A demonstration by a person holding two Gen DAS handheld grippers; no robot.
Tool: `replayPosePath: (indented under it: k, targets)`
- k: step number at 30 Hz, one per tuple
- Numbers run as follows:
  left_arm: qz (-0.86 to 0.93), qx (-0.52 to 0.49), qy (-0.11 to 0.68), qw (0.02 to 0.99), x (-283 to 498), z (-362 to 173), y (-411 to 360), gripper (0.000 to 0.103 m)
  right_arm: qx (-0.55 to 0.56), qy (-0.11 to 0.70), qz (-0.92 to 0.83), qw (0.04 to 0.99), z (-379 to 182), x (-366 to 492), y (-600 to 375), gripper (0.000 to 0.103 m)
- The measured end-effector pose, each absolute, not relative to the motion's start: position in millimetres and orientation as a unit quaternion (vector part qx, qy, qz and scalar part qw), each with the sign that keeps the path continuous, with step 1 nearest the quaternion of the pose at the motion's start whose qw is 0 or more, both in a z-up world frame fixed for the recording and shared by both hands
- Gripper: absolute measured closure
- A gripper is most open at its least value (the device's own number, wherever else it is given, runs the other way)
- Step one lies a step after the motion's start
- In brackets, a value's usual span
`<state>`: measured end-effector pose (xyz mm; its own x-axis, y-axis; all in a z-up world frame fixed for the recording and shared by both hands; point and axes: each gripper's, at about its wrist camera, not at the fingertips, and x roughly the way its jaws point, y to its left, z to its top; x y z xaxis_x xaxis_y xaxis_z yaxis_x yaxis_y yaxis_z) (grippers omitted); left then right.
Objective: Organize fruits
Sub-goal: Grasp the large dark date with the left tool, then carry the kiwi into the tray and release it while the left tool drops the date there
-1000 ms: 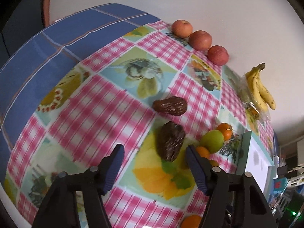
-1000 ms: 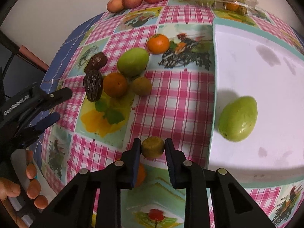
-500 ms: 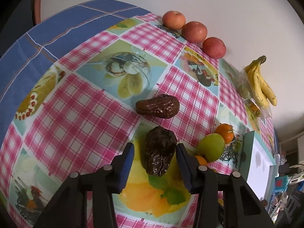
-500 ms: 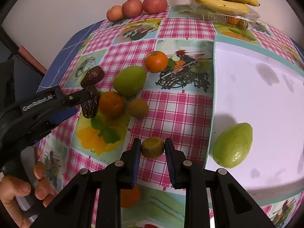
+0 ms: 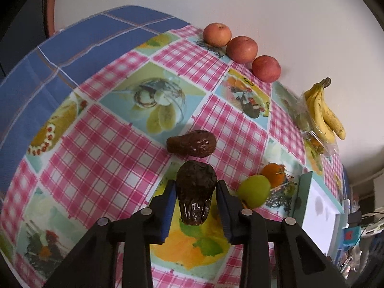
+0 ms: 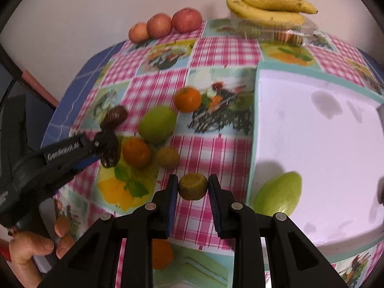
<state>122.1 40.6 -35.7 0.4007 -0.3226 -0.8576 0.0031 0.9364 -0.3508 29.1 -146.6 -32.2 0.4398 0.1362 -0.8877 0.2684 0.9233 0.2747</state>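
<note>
Left wrist view: the left gripper (image 5: 195,192) pinches a wrinkled dark date (image 5: 195,190) beside the green mango (image 5: 254,191). The right gripper (image 6: 193,187) clamps a kiwi (image 6: 192,186) left of the white tray (image 6: 324,148). Lift both gently; soft fruit bruises.
</note>
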Motion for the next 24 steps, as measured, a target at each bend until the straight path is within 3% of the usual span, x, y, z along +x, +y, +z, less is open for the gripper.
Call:
replayPosePath:
  k: [11, 24]
  targets:
    - [-0.125, -0.138, 0.536, 0.823, 123, 1, -11, 0.067, 0.201, 0.493, -0.112, 0.839, 10, 39, -195, 0.076]
    - [-0.238, -0.051, 0.545, 0.802, 103, -2, -135, 0.067, 0.240, 0.481, -0.252, 0.805, -5, -3, -333, 0.076]
